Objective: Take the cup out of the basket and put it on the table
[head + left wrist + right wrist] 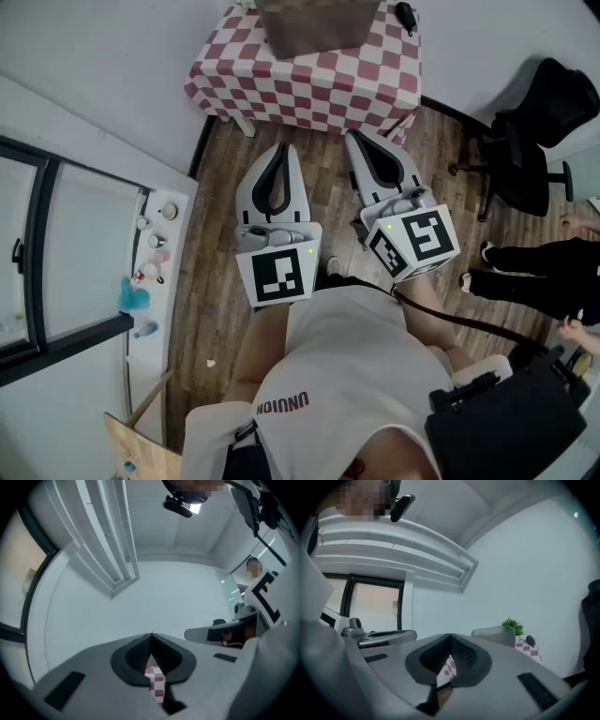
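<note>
Nowhere in these views does the cup show. Judging by the task, it lies inside the grey-brown, straight-sided basket (314, 28), whose inside none of the cameras looks into. That basket stands on the small table (309, 89) draped with a red-and-white checked cloth, set against the white wall. A small black object (405, 14) lies near the cloth's right edge, and a green plant (513, 624) shows behind the basket in the right gripper view.

Both tools are well short of the table, over the wooden plank floor (211, 281), and point toward it. The left gripper (279, 150) has its jaws pressed together with nothing between them; only the checked cloth shows through the slit behind the tips. The right gripper (360, 139) is likewise closed and empty.

This looks like the very start: the approach, with no reach into the basket made yet. The next move calls for stepping closer, bringing one gripper over the basket's open top, spreading its jaws, and finding the cup's rim or wall before lowering in. Spare cloth beside the basket looks limited, so the set-down spot wants choosing early.
</note>
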`<action>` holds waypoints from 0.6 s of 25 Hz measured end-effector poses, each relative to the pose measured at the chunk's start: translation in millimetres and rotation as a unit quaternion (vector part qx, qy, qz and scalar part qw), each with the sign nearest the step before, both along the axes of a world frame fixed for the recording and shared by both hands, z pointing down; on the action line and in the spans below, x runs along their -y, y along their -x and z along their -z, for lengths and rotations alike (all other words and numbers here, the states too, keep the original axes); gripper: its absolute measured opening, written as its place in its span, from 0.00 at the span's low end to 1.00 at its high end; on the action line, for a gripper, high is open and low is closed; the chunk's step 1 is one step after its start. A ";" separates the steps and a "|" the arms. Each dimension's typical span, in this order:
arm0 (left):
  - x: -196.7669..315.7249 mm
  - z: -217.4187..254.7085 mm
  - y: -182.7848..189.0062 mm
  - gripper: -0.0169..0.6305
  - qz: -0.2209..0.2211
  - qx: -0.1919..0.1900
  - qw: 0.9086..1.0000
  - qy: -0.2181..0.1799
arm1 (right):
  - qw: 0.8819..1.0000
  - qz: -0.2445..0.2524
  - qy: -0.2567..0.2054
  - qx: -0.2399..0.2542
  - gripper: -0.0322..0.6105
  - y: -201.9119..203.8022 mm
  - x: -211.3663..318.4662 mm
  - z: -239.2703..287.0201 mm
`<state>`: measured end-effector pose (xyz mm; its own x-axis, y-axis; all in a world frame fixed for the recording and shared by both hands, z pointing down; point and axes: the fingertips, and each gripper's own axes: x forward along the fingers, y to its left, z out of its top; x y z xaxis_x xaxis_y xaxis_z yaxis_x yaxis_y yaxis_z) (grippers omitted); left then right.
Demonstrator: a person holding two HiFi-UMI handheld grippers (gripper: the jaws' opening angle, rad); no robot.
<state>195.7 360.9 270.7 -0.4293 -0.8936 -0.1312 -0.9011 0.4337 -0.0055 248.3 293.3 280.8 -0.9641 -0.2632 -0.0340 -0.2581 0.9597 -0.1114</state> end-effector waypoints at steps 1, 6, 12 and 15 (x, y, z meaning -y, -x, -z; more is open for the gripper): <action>0.0 -0.3 1.5 0.05 0.000 0.001 1.000 -0.001 | 1.000 0.001 -0.001 0.001 0.08 2.2 -0.6 -0.3; -1.4 -1.1 10.8 0.05 -0.002 0.006 1.000 -0.001 | 1.000 0.006 -0.003 0.000 0.08 14.3 -4.7 -2.0; -3.3 -1.1 21.9 0.05 -0.006 0.001 1.000 -0.005 | 1.000 0.001 -0.002 -0.003 0.08 25.1 -6.6 -2.9; -6.2 -3.4 25.9 0.05 -0.011 -0.008 1.000 -0.003 | 1.000 -0.001 0.007 0.001 0.08 27.6 -8.2 -4.0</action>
<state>169.8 367.1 274.1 -0.4124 -0.9016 -0.1306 -0.9100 0.4144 0.0122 220.7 301.6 284.8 -0.9635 -0.2656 -0.0333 -0.2597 0.9575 -0.1253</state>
